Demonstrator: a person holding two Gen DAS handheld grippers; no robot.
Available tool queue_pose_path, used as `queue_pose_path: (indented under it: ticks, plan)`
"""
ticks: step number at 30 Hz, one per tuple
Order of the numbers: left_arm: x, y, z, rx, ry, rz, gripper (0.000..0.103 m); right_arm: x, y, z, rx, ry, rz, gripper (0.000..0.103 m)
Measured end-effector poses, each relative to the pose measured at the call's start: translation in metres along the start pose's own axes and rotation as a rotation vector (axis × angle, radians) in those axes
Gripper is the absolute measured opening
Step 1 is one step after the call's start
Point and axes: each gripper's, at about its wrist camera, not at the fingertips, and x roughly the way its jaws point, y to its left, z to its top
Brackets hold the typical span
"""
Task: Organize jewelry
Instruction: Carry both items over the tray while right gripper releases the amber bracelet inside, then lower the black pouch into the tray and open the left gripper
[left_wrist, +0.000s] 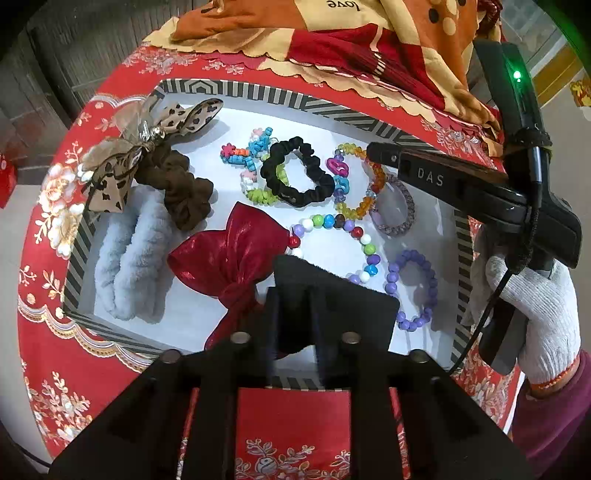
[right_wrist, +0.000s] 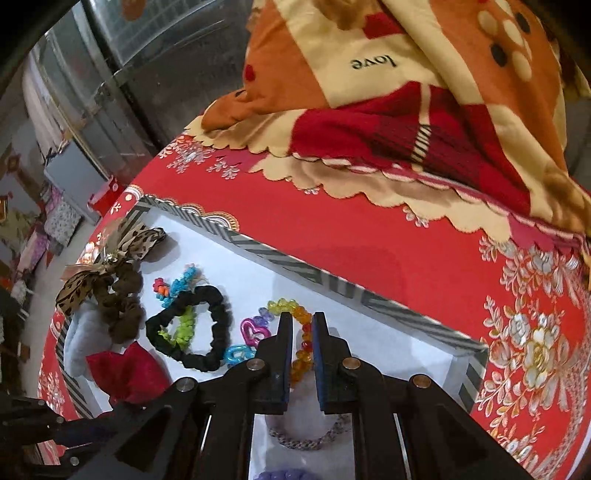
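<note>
A striped-rim white tray (left_wrist: 236, 88) on a red cloth holds scrunchies and bead bracelets. My left gripper (left_wrist: 295, 295) is shut on a black cloth piece (left_wrist: 332, 291) above the tray's near edge, beside a red satin bow (left_wrist: 229, 254). My right gripper (right_wrist: 303, 321) hovers slightly open and empty over the amber-and-yellow bead bracelet (right_wrist: 301, 354); in the left view its tip (left_wrist: 373, 151) sits over that bracelet (left_wrist: 364, 203). A black scrunchie (left_wrist: 295, 171), a multicolour bead bracelet (left_wrist: 332, 221) and a purple bead bracelet (left_wrist: 413, 291) lie nearby.
A leopard-print bow with brown scrunchie (left_wrist: 155, 162) and a grey fluffy scrunchie (left_wrist: 129, 258) fill the tray's left. An orange and red blanket (right_wrist: 406, 92) lies behind the tray. A grey woven band (right_wrist: 306, 439) lies under the right gripper.
</note>
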Motion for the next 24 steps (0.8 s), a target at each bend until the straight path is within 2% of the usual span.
queue_pose_path:
  ticks: [1, 2, 3, 4, 9, 11, 13, 16, 24]
  plan:
    - [0.000, -0.001, 0.000, 0.000, -0.002, -0.001, 0.035, 0.000, -0.001, -0.001, 0.007, 0.002, 0.005, 0.016]
    - [0.000, -0.001, 0.000, -0.001, -0.002, -0.004, 0.039, -0.002, -0.003, -0.002, 0.018, 0.002, 0.010, 0.021]
    - [0.000, -0.001, 0.000, -0.004, 0.002, -0.008, 0.042, -0.005, -0.004, -0.004, 0.029, -0.003, 0.014, 0.033]
    - [0.000, -0.001, 0.000, -0.007, 0.002, -0.008, 0.043, -0.008, -0.005, -0.007, 0.036, -0.008, 0.022, 0.036]
    - [-0.007, -0.003, -0.006, -0.005, -0.011, 0.004, 0.046, -0.041, -0.002, -0.021, 0.061, -0.060, 0.031, 0.036]
    - [-0.013, -0.004, -0.009, 0.008, -0.032, 0.030, 0.047, -0.059, 0.000, -0.028, 0.070, -0.090, 0.024, 0.036]
    - [-0.020, -0.007, -0.012, 0.030, -0.052, 0.055, 0.047, -0.078, 0.003, -0.037, 0.084, -0.125, 0.005, 0.036]
    - [-0.031, -0.006, -0.017, 0.038, -0.078, 0.053, 0.047, -0.104, 0.010, -0.054, 0.111, -0.175, -0.029, 0.036]
    - [-0.061, 0.000, -0.035, 0.041, -0.138, 0.058, 0.046, -0.145, 0.039, -0.097, 0.127, -0.212, -0.140, 0.037]
